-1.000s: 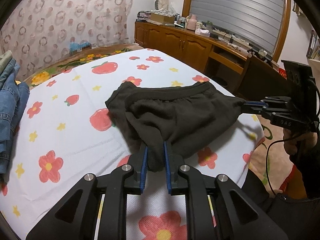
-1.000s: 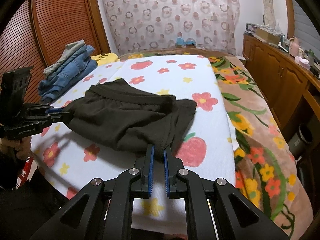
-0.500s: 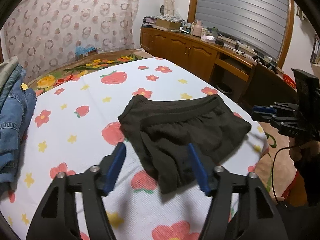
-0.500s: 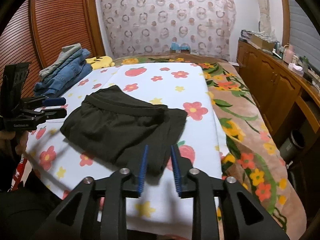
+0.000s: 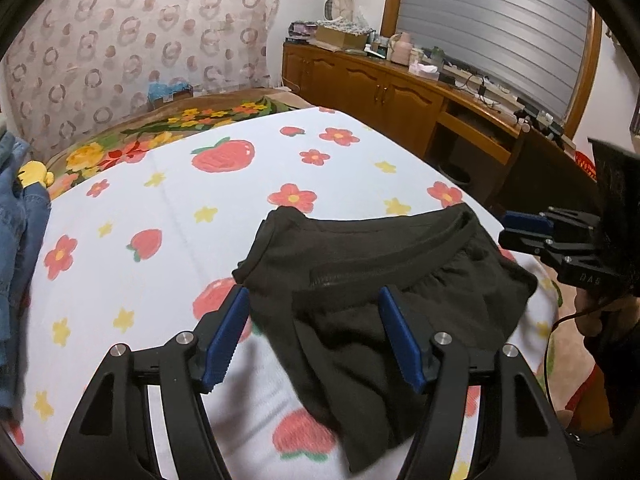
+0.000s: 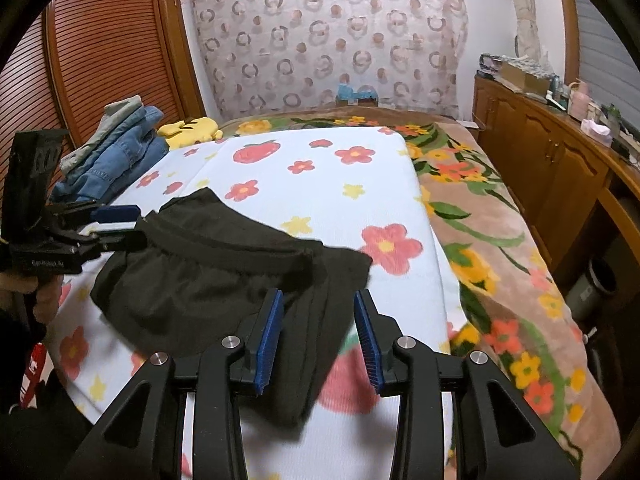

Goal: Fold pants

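Pants (image 5: pixel 384 280): dark, folded, lying on the flowered bed sheet (image 5: pixel 168 216) near its edge.
Left tongs (image 5: pixel 316 340): spread wide, empty.
Right tongs (image 6: pixel 318 332): spread, empty.
Handling: likely soft, light, limp.
Hold: thick elastic waistband (image 6: pixel 224 246) or a folded edge.

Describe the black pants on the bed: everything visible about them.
The black soft-fabric pants lie folded into a compact, rumpled bundle on the white strawberry-and-flower printed sheet. A gathered elastic waistband runs across the far side, and a folded end points toward the cameras. Both claws are open and hold nothing: the left claw and the right claw hang over the near edge. Whether any finger brushes the cloth cannot be told.
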Tool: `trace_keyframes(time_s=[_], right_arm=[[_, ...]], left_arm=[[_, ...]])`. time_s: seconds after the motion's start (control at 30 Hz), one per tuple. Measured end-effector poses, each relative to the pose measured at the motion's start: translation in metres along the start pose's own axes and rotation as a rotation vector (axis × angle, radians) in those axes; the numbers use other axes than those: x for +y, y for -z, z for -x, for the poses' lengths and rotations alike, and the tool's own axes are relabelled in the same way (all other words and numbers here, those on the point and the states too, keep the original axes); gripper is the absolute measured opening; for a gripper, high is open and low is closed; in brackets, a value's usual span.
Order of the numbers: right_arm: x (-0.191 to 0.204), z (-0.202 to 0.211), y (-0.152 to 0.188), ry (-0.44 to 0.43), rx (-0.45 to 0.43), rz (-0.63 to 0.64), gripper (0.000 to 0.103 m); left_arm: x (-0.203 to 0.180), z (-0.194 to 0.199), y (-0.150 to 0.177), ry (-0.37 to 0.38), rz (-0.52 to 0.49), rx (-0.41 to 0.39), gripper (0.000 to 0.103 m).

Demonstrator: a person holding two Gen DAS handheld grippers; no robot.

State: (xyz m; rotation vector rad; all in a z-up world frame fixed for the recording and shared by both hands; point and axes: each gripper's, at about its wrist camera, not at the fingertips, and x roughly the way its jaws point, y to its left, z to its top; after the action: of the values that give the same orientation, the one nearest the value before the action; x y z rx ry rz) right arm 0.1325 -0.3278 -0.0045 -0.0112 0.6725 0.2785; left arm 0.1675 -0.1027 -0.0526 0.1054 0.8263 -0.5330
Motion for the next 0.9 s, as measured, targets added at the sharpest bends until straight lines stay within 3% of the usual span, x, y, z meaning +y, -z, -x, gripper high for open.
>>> trace_keyframes(time_s=[0.23, 0.33, 0.4, 0.47, 0.57, 0.7, 0.9], right_arm=[[0.007, -0.025, -0.013, -0.04, 0.053, 0.037, 0.038], [0.007, -0.03, -0.017, -0.04, 0.062, 0.053, 0.038], [0.007, -0.032, -0.019, -0.047, 0.068, 0.066, 0.038], [0.007, -0.032, -0.021, -0.075, 0.076, 0.081, 0.022], [0.009, -0.027, -0.025, -0.078, 0.062, 0.119, 0.015], [0.008, -0.018, -0.031, -0.083, 0.015, 0.119, 0.009], [0.013, -0.023, -0.032, -0.055, -0.014, 0.111, 0.008]], left_arm=[[0.001, -0.016, -0.001, 0.024, 0.003, 0.041, 0.064], [-0.001, -0.017, 0.001, 0.032, 0.004, 0.042, 0.057], [-0.003, -0.016, 0.001, 0.048, -0.005, 0.039, 0.044], [-0.006, -0.014, 0.001, 0.048, -0.02, 0.037, 0.038], [-0.008, -0.006, -0.001, 0.051, -0.037, 0.025, 0.029], [-0.004, 0.009, -0.009, 0.057, -0.011, -0.04, 0.021], [0.002, 0.002, -0.021, -0.005, 0.014, -0.055, 0.021]])
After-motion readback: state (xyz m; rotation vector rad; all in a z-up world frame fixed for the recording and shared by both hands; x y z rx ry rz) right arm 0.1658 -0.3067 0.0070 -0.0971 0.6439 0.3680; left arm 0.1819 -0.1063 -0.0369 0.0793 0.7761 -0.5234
